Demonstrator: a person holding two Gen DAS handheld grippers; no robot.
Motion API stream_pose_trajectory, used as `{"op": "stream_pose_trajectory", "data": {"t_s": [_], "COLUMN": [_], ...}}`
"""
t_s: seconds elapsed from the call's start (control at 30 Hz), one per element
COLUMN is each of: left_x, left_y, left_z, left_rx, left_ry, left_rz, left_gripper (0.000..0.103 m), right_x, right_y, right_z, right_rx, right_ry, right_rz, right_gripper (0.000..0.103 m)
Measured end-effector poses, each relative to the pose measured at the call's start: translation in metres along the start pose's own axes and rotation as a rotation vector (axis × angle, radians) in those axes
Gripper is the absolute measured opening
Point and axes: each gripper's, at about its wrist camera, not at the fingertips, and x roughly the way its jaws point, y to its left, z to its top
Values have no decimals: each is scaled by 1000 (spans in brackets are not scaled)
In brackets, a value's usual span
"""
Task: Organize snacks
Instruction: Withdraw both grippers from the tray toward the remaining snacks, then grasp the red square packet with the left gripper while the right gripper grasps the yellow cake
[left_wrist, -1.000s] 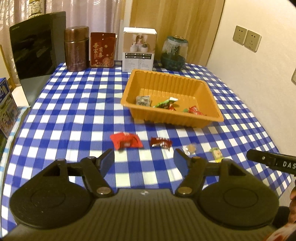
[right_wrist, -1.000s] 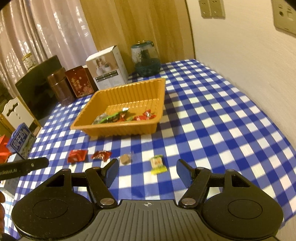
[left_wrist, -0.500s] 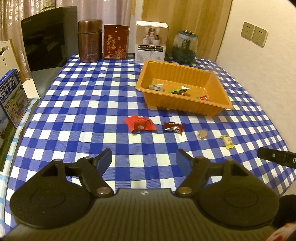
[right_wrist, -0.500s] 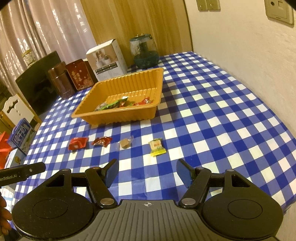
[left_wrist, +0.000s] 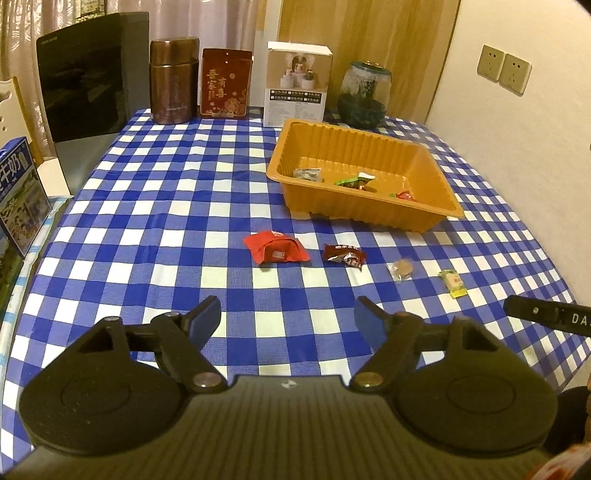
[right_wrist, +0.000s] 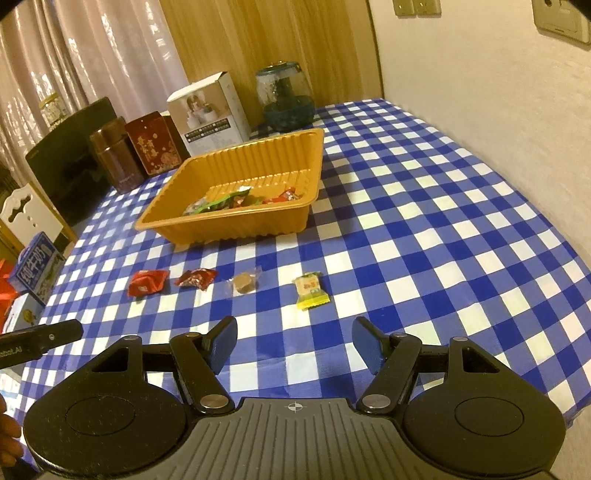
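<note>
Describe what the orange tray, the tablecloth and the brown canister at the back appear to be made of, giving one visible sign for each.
Orange tray: probably thin moulded plastic, matte; its walls are evenly ribbed.
Tablecloth: looks like wipe-clean vinyl or coated cloth; the blue and white checks carry a slight sheen, but woven fabric cannot be excluded.
Brown canister: likely lacquered metal; its surface is glossy with soft highlights.

Blue-and-white checked tablecloth, orange tray, red wrapper, yellow-green candy.
</note>
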Motion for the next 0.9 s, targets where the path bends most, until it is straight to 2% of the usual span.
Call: {"op": "stream_pose_trajectory", "data": {"t_s": [0.33,0.53,0.67,0.9], "left_x": [29,47,60,81], "left_y": [7,7,6,11], "left_z": [9,18,23,29], "left_rx": [-8,45,96,156], "left_ry": [49,59,61,71], "left_rz": [-42,-71,-79,-84], "left_gripper": [78,78,78,78], "right_x": [37,63,81,104], "right_y": [-1,-3,-3,3], "right_z": [7,12,14,12], "right_rx": [-46,-94,-140,-220], "right_ry": [9,4,6,18], "right_rz": [-19,-47,-58,-60], "right_gripper": [68,68,53,45]}}
